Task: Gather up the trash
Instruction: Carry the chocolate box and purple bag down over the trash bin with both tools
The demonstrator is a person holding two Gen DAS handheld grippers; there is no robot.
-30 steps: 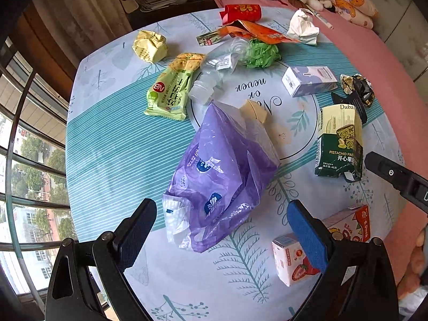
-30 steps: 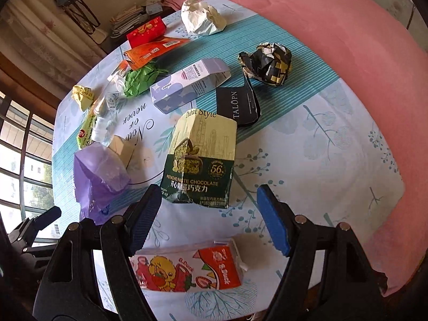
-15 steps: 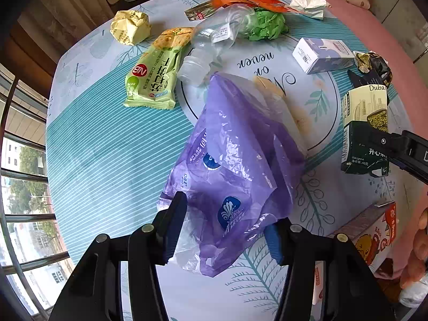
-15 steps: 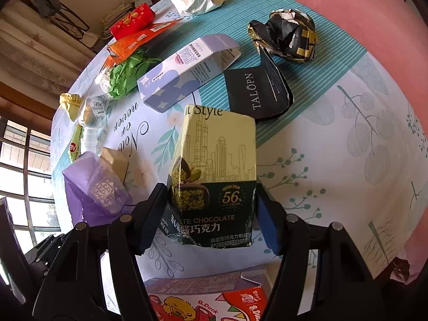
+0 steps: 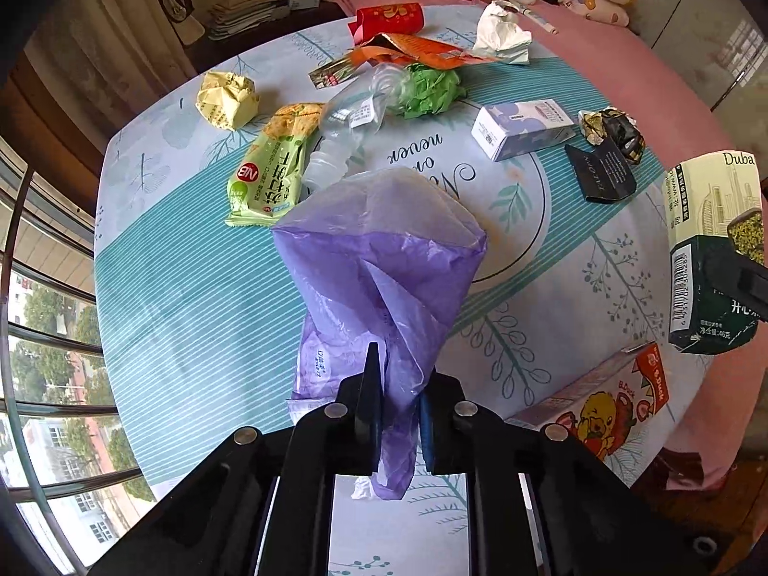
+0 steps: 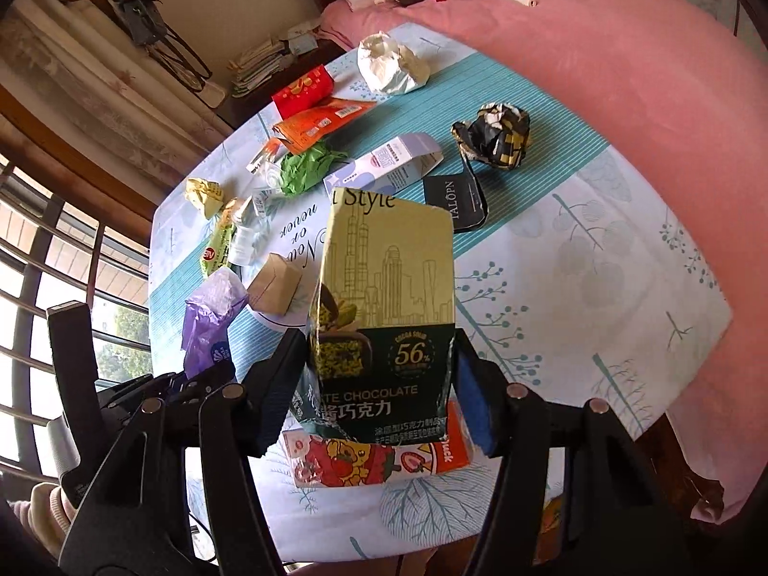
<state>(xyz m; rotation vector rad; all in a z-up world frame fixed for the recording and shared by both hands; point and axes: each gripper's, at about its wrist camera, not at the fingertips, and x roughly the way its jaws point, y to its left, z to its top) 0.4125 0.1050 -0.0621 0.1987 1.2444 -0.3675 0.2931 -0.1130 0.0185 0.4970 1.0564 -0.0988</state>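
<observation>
trash bag (image 5: 384, 278), purple plastic, is pinched at its lower edge in the left gripper (image 5: 398, 413), jaws closed nearly tight on the film. bag hangs partly lifted, its mouth billowing open toward 12 o'clock in the left wrist view, body draped over the table (image 5: 192, 297).

right gripper (image 6: 374, 384) is clamped on the chocolate box (image 6: 384, 307), fingers on both narrow sides of the lower half. box looks clear of the table, long axis upright along the fingers, top end pointing away.

key relation: in the right wrist view the bag (image 6: 211, 317) sits at about 9 o'clock from the box, near but apart. in the left wrist view the box (image 5: 710, 249) is at 3 o'clock from the bag mouth. so the box probably has to travel toward the left gripper and go in end first.

risk: bag mouth is held on one side only and could collapse.

remaining on table: b.duck carton (image 6: 384, 456) under the held box, lavender box (image 5: 523, 127), green wrapper (image 5: 269, 177), yellow paper ball (image 5: 225, 98), more crumpled bits toward 12 o'clock.
</observation>
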